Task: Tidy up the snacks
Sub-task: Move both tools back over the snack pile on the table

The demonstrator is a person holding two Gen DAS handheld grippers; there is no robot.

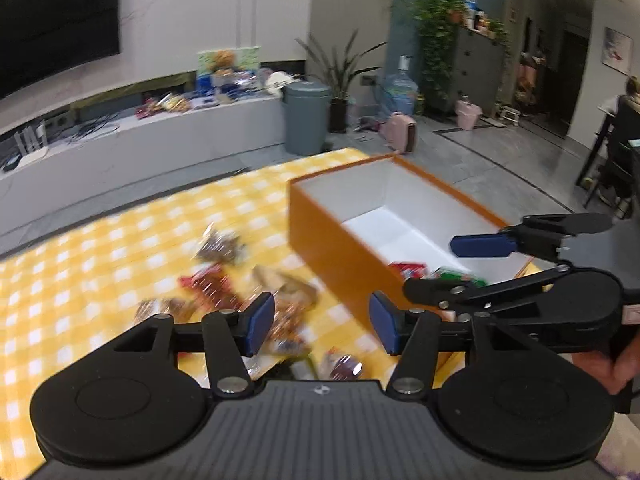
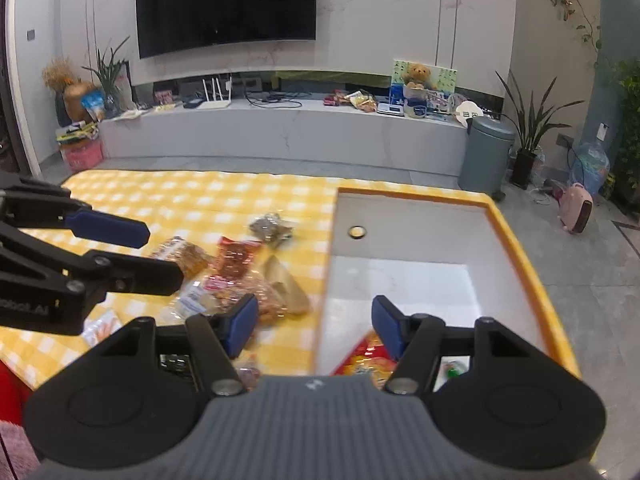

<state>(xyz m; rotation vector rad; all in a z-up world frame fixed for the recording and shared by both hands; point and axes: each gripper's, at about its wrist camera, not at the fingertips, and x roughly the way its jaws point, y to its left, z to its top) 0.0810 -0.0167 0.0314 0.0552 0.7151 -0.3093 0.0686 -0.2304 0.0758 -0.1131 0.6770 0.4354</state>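
- Left tongs [image 1: 322,326] spread wide, nothing between them, hovering over the loose snack pile [image 1: 256,292] on the yellow checked table [image 1: 100,248]
- Right tongs [image 2: 314,326] also wide and empty, straddling the near wall of the orange box [image 2: 520,248]
- Box sits just right of the pile; a red packet [image 2: 366,360] and a green one lie at its near end, far end bare
- Judgement: mid-sort, between picks
- Next: left drops onto one wrapper, closes, carries it over the box wall; packets overlap, so single one out
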